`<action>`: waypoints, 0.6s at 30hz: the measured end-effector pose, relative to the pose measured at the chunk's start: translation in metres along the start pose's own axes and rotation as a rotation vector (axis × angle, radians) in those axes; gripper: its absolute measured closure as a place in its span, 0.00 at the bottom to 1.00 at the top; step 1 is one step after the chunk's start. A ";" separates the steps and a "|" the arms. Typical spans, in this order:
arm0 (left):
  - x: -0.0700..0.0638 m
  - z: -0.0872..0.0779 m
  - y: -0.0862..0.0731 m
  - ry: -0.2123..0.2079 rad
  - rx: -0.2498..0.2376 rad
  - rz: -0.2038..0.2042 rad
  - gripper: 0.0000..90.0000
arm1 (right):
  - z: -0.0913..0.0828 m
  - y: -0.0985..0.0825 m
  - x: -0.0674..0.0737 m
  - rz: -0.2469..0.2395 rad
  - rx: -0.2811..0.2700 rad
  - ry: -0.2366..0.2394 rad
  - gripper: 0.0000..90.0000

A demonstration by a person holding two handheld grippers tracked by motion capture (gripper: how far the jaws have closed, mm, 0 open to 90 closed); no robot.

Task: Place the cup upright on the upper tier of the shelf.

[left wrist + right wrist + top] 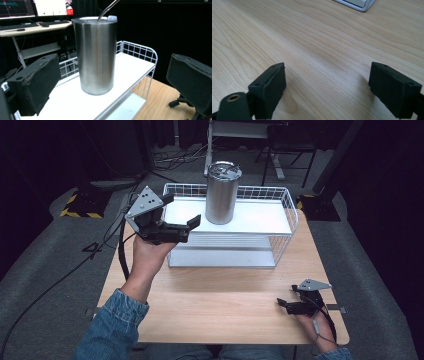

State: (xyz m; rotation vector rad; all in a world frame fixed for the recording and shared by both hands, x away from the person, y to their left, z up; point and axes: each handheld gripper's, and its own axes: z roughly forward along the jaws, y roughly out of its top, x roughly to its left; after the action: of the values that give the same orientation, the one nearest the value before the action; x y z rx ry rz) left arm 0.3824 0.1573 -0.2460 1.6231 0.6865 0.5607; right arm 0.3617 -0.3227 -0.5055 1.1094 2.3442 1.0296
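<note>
Left hand (150, 251) raised above the table's left rear area, forearm in a denim sleeve (112, 330) coming up from the bottom edge, wrist bent so the left gripper (182, 211) points right, toward the tumbler. Jaws spread wide, nothing between them; in the left gripper view the two black pads (35, 81) flank the tumbler with clear gaps on both sides, not touching it. One steel tumbler (221, 192), upright, lid on, standing on the white top shelf of one wire rack (290, 207); it sits toward the rear-left part of that shelf. In the left gripper view a bent metal straw (107, 10) sticks up from the lid. The rack has a white top shelf and a lower level under it, and stands on the rear half of the wooden table (220, 300). Right hand (315, 325) low at the table's front right corner, resting on or just over the wood, right gripper (280, 304) pointing left across the tabletop. Its jaws are also wide apart and hold nothing; the right gripper view shows bare wood grain between the two pads (270, 86), with a corner of the rack base at the top edge. Count: two grippers, one tumbler, one rack, one table. Background in the left gripper view: desk with monitors (35, 7) and a keyboard, far off.
</note>
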 end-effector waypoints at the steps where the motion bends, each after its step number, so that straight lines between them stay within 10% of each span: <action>1: 0.000 -0.002 -0.002 0.005 0.004 0.007 0.00 | 0.000 0.000 0.000 0.000 0.000 0.000 0.16; 18: 0.000 -0.036 -0.046 -0.020 0.056 0.043 0.00 | 0.000 0.000 0.000 -0.002 0.001 0.003 0.16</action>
State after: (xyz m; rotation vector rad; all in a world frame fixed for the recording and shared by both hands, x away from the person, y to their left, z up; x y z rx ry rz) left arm 0.3515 0.1874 -0.2858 1.6972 0.6592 0.5594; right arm 0.3617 -0.3227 -0.5054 1.1060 2.3473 1.0303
